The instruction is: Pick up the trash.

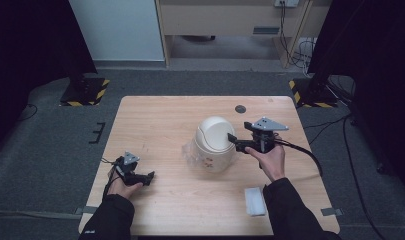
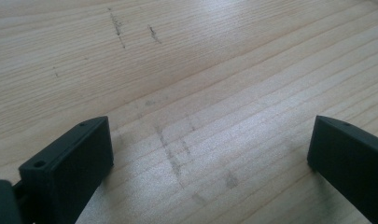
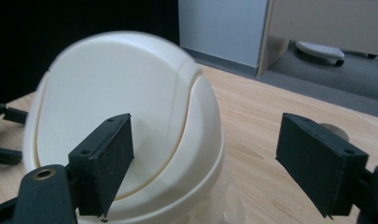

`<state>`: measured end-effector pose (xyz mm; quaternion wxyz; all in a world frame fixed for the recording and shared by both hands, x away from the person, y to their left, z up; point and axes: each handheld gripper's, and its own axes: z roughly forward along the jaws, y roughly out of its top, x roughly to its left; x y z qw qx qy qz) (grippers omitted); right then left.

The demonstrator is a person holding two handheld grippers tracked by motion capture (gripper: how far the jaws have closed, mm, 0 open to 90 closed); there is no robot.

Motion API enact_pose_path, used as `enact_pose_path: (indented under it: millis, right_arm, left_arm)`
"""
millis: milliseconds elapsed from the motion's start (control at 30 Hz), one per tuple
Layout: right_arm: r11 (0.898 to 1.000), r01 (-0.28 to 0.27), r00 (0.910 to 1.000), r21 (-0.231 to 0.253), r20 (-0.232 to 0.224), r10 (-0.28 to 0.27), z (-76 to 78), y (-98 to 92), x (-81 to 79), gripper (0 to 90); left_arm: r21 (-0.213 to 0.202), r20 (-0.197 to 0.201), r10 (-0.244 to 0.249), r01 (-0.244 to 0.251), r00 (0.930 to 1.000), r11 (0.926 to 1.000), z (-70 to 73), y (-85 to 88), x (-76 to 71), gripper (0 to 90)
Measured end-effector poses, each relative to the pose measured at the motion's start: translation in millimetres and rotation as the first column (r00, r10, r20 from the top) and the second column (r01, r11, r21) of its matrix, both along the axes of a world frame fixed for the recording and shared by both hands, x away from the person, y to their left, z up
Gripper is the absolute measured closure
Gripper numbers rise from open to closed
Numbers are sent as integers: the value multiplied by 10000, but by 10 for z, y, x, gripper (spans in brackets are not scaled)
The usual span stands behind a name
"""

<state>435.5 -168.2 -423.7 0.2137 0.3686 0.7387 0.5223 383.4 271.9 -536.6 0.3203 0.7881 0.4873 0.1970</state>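
The work in hand is the small cream bin (image 1: 215,145) with a domed swing lid (image 3: 107,107), which stands upright near the middle of the table (image 1: 160,120). The right gripper (image 1: 233,140) is at the lid: its 2 jaws stand wide apart and hold nothing. In the right gripper view, the lid flap lies just in front of the left finger (image 3: 105,158), while the right finger (image 3: 319,161) is beside the dome, over bare wood. I cannot tell if a finger touches the lid.

The left gripper (image 1: 149,177) rests low on the table, well apart from the bin, with its jaws also wide and only wood between them.

A clear plastic bag (image 1: 192,152) shows at the bin's base, and a white folded packet (image 1: 254,201) lies near the person's right sleeve.

I judge the task to be at its start: the lid looks closed, nothing is gripped, and the pushing or opening is not yet done.
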Motion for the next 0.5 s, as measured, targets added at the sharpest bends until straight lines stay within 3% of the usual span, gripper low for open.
enact_pose_path:
  millis: [300, 500]
  right_arm:
    - [9987, 75, 9984, -502, -547, -102, -119, 108, 115, 201]
    - [9989, 90, 9973, -469, -721, -124, -172, 162, 161, 213]
  left_arm:
    - [5, -4, 2, -2, 10000, 10000, 0, -2, 1, 0]
    - [3, -5, 2, -2, 10000, 10000, 0, -2, 1, 0]
